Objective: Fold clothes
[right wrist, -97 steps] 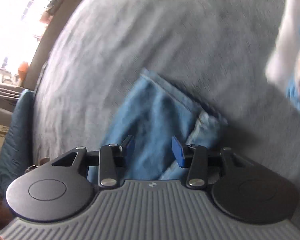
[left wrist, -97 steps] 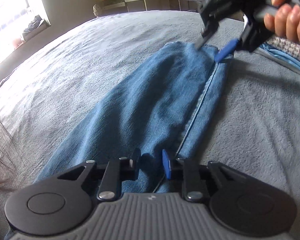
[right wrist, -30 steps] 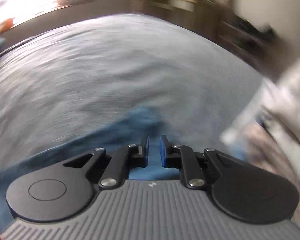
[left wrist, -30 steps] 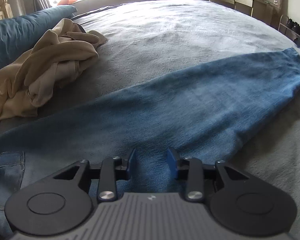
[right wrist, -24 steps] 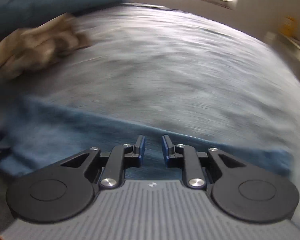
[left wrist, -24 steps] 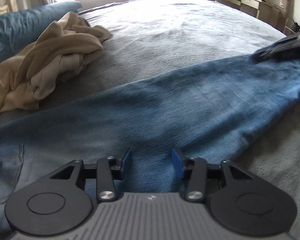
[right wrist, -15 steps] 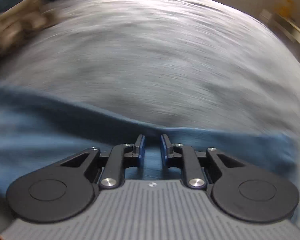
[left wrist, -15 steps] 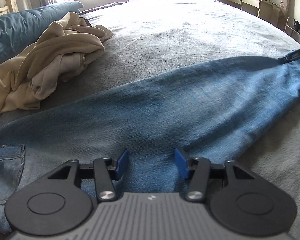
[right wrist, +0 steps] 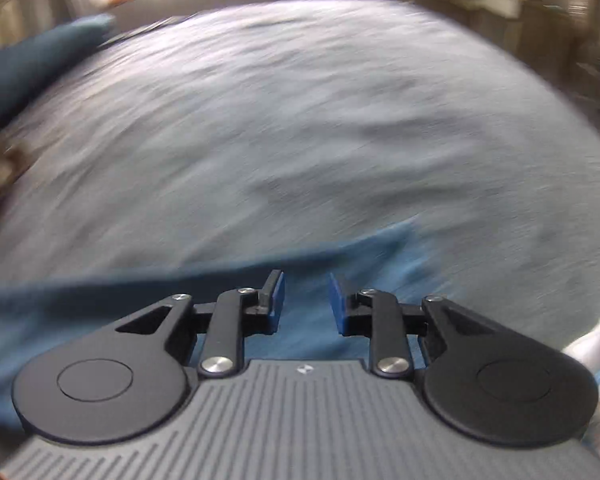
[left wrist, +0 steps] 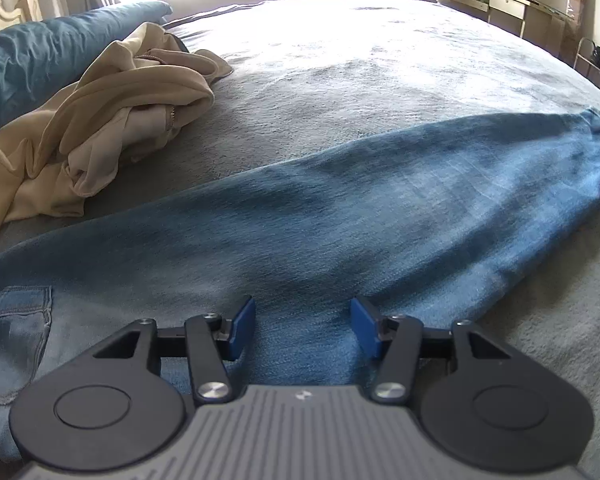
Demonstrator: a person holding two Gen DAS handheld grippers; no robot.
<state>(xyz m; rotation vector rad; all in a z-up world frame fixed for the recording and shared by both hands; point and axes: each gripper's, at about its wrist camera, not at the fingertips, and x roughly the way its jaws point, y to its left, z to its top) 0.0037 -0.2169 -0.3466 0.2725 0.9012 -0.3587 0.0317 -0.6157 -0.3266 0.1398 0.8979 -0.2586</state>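
Jeans (left wrist: 360,216) lie stretched long across the grey bed (left wrist: 340,60), legs stacked. Both my left gripper (left wrist: 303,330) and right gripper (right wrist: 306,300) hover spread and empty (right view blurred); any fold should keep the edges matched.

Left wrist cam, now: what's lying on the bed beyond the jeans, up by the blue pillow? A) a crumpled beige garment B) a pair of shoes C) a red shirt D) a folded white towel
A: a crumpled beige garment lies in a heap on the grey bed cover next to the blue pillow, beyond the jeans.
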